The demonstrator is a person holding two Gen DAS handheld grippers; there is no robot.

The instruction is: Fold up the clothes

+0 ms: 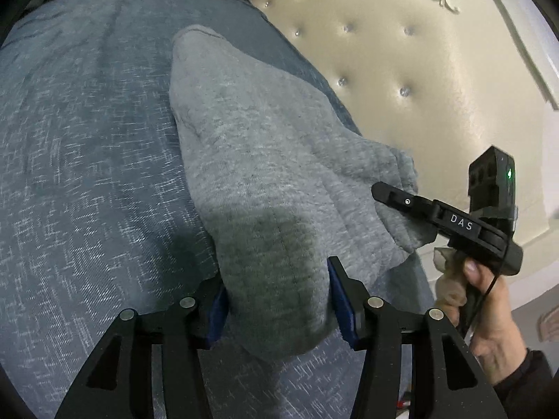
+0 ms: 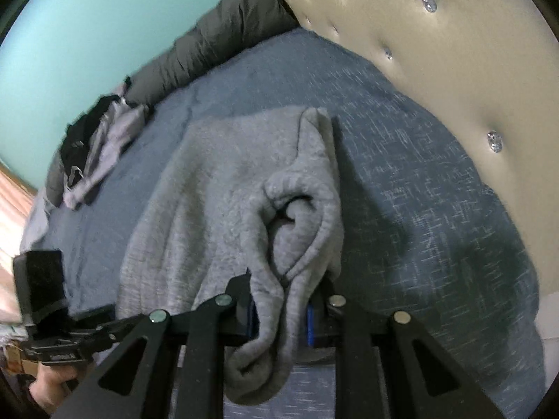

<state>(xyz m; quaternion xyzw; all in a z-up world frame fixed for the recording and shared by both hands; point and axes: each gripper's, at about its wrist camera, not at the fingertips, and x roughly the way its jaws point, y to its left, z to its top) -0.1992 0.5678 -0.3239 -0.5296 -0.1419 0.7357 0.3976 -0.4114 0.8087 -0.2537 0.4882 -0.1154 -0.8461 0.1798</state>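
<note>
Sweatshirt fabric fills both tools: the left tool [image 1: 277,300] pinches 1 bunched end of the grey sweatshirt [image 1: 251,160], the right tool [image 2: 281,309] pinches another, probably to stretch it flat. It lies on the bed [image 1: 87,174] near the headboard [image 1: 401,52].

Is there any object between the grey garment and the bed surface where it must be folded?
Nothing visible. Both the left gripper and right gripper already pinch the grey garment, lying directly on the blue bedspread.
</note>
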